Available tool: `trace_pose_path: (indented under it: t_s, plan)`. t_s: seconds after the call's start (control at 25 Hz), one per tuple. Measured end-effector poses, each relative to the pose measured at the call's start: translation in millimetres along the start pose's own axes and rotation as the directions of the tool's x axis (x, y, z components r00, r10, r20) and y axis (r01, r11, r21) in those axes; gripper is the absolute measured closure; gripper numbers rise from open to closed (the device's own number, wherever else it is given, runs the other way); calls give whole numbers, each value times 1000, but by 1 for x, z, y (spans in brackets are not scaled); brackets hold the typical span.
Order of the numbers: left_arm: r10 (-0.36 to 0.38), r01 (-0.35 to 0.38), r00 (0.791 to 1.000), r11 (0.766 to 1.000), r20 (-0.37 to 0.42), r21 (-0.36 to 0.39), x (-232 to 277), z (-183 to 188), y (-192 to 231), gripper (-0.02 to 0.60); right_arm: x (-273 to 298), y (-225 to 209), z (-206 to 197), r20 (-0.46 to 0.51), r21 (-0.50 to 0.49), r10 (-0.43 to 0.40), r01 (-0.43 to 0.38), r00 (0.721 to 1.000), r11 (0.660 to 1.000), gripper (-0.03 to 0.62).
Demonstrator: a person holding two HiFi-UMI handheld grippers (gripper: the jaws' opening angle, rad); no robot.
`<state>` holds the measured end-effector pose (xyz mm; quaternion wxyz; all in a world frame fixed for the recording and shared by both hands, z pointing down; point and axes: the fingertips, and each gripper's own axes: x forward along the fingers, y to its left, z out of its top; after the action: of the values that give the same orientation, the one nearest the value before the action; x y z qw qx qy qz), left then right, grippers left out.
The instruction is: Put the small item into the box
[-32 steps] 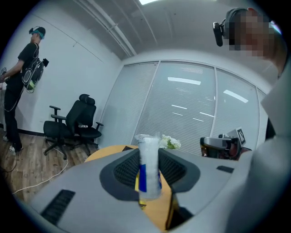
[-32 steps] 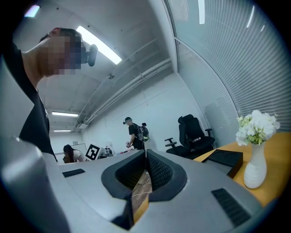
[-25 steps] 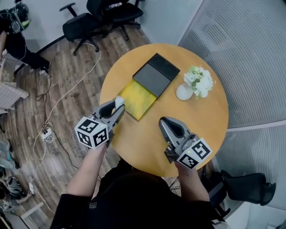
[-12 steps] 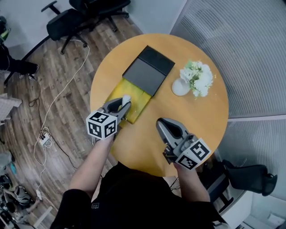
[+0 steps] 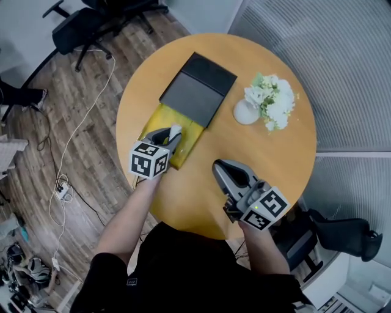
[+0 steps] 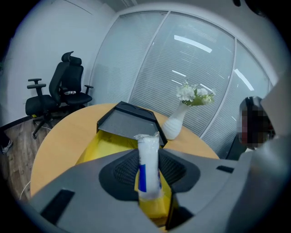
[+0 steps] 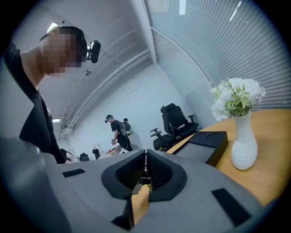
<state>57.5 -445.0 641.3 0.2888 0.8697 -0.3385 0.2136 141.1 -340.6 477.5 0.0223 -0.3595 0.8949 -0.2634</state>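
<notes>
The box lies open on the round table: a yellow tray (image 5: 183, 131) with its dark lid (image 5: 197, 88) folded back behind it. My left gripper (image 5: 173, 137) hovers over the near part of the yellow tray, shut on a small white packet (image 5: 175, 129). In the left gripper view the packet (image 6: 148, 166), white with a blue stripe, stands upright between the jaws, above the yellow tray (image 6: 102, 145). My right gripper (image 5: 220, 166) sits lower right over bare tabletop, its jaws shut with nothing between them; the right gripper view (image 7: 145, 172) shows the same.
A white vase of white flowers (image 5: 269, 101) stands right of the lid on the wooden table (image 5: 275, 159). Black office chairs (image 5: 91, 18) and a white cable (image 5: 85, 122) are on the wood floor to the left. A person (image 7: 119, 132) stands far off.
My left gripper has carried the packet forward and to the right, from the table's left edge to above the yellow tray. The right gripper has hardly moved.
</notes>
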Motion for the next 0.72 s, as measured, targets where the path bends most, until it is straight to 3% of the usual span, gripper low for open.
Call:
trace_pose_path:
  t_s: [0.32,0.72]
  plan:
    - [22,-26,994,999,-112,-36,13,-20,21,446,0,-3,2,8,5,5,-5,1000,1000,556]
    - [82,-79,987,997,-135,25,7,-23,29,443,-9,3,-1,9,1,12,-12,1000,1000,556]
